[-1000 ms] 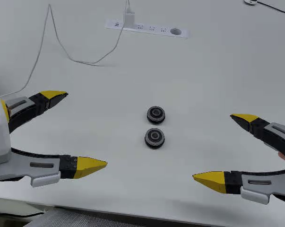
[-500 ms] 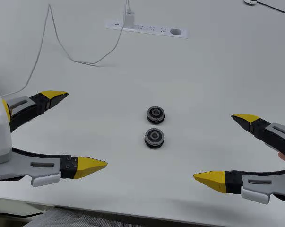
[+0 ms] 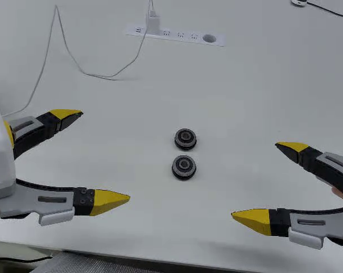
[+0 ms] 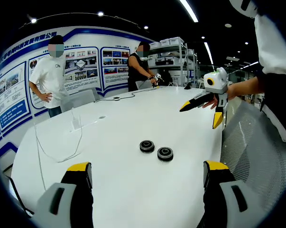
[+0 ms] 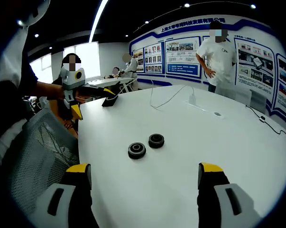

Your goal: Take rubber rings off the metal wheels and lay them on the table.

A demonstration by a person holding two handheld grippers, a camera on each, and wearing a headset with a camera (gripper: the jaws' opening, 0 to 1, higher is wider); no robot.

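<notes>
The left gripper is held over the white table with its 2 yellow-tipped jaws spread wide and nothing between them. The right gripper points toward it from the other side, its jaws just as wide apart and also empty.

The 2 metal wheels lie flat on the table in the space between the 2 grippers, well apart from all 4 jaw tips. The nearer wheel and the farther wheel sit just beside each other with a narrow gap between them. Each has a black rubber ring round its rim.

In the left gripper view both wheels lie ahead of the jaws, inside the gap between them. The nearer wheel is toward the right-hand jaw and the farther wheel is closer to the middle. Beyond them the right gripper hangs by the table edge, jaws apart.

In the right gripper view the wheels again lie ahead and between the jaws, the nearer wheel left of the farther wheel. The left gripper shows beyond the left-hand jaw, jaws apart.

Far past the wheels lies a white power strip. A white cable trails from it toward the left gripper's far jaw.
</notes>
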